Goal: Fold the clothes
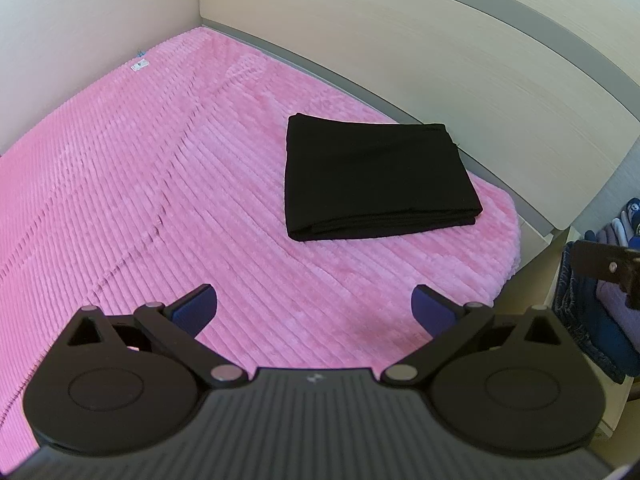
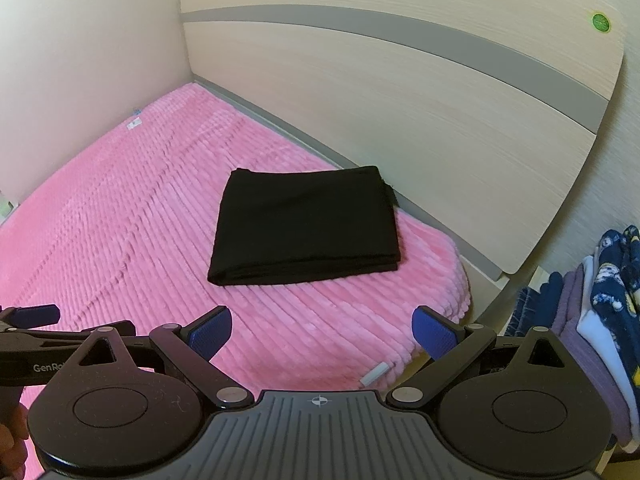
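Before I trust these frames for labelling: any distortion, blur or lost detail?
Left wrist view: fisheye bends the headboard into an arc, corners vignetted, the black folded garment nearly featureless. Right wrist view: same bending, the garment again lacks detail; the pink blanket ribs stay sharp.

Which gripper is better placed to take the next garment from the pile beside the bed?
Right, probably. The clothes pile lies at the right gripper's own side, and it is open and empty; the left gripper is further away.

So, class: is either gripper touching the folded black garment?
Apart. In both wrist views, pink blanket separates the folded black garment from the open left gripper and right gripper.
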The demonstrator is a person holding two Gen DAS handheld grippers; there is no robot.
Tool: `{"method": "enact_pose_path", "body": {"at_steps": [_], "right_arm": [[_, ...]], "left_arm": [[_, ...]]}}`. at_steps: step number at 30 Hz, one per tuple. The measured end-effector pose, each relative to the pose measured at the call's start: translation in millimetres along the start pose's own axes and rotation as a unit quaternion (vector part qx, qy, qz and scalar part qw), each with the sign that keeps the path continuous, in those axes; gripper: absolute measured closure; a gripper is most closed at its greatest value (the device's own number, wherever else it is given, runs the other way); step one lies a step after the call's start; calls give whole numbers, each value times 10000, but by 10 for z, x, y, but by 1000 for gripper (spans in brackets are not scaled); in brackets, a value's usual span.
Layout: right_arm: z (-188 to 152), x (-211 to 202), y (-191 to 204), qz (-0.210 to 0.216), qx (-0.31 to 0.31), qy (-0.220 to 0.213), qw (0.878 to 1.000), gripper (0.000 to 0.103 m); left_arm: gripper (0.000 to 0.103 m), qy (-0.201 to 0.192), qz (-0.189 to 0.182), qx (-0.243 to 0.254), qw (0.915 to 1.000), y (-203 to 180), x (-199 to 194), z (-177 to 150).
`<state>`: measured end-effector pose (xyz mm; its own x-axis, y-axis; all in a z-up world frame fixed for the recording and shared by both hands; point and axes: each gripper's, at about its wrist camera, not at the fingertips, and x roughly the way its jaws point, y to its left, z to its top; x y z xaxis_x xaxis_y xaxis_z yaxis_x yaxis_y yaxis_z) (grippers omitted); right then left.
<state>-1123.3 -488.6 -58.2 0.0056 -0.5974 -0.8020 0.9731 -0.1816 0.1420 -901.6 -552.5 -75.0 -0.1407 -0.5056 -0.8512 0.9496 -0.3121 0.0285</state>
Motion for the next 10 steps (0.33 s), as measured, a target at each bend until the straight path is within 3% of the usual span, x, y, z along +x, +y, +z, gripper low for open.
{"method": "enact_pose_path", "body": {"at_steps": [10], "right_arm": [[3, 6, 13, 62, -11, 2, 10000, 4]], "left_arm": [[1, -103, 62, -32, 9999, -9, -21, 5]]}}
